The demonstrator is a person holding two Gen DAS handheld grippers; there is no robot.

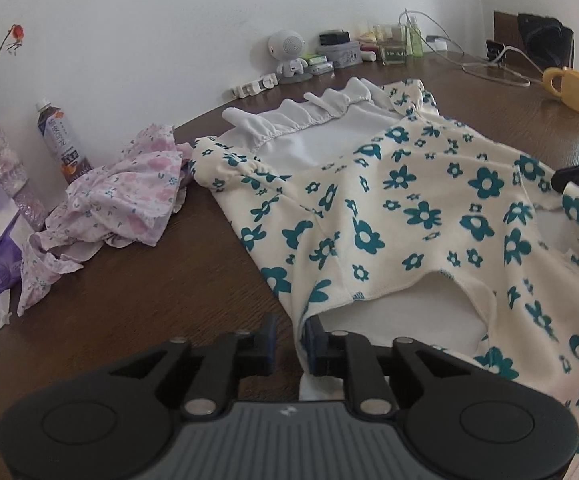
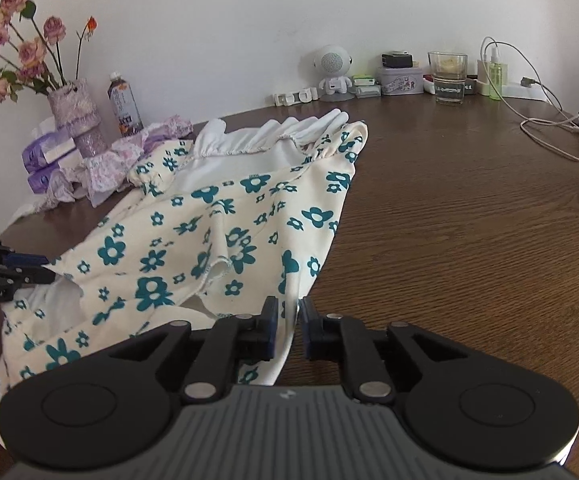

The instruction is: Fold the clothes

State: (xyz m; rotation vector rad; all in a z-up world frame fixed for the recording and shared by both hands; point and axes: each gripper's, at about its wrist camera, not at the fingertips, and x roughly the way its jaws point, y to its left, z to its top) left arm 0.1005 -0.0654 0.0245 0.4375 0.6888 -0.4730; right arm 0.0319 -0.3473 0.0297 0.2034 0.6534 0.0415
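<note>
Lying crumpled at the far left of the brown wood-grain tabletop (image 1: pixel 137 300) is a pink and white floral garment (image 1: pixel 125 208), waiting beside a vase of dried pink roses (image 2: pixel 21 52) and a dark-labelled drink bottle (image 1: pixel 60 140). Spreading across the middle is the cream knitted top printed with teal flowers (image 1: pixel 409 208), its white ruffled lining turned toward the wall. The left tongs (image 1: pixel 291 340) are standing slightly apart with the garment's near left edge running up against the inner pad; whether they are truly pinching cloth cannot be told. To the right, the right tongs (image 2: pixel 289 330) are also sitting narrowly apart, with the near right corner of the top hanging in the gap, seemingly gripped only loosely if at all. Judging from this, the fold is only beginning. To do it well, both tongs should be closing firmly on both layers, then lifting evenly and keeping the hem taut, so the fabric is carrying over straight without bunching.
</note>
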